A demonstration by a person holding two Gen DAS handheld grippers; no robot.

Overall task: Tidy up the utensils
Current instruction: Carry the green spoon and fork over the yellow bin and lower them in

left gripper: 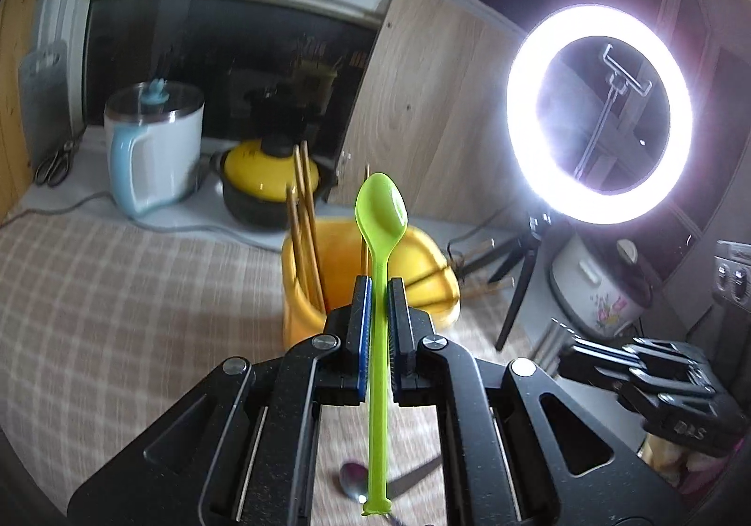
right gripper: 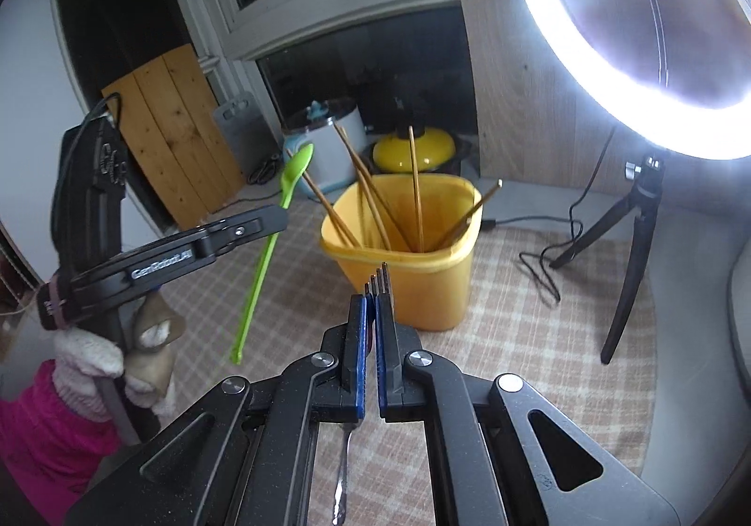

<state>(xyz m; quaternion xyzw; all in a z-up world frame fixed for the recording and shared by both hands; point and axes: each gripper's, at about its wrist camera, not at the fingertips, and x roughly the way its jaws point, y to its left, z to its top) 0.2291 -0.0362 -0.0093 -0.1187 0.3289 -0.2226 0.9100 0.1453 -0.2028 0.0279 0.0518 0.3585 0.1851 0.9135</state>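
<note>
My left gripper is shut on a green plastic spoon, bowl up, held above and in front of the yellow utensil holder. My right gripper is shut on a metal fork, tines forward, handle hanging down below the jaws. The yellow holder stands just beyond it with several wooden chopsticks inside. The left gripper with the green spoon shows at the left of the right wrist view. The right gripper shows at the lower right of the left wrist view.
A metal spoon and a knife blade lie on the checked tablecloth below the left gripper. A ring light on a tripod stands right of the holder with its cable. A kettle and yellow-lidded pot stand behind.
</note>
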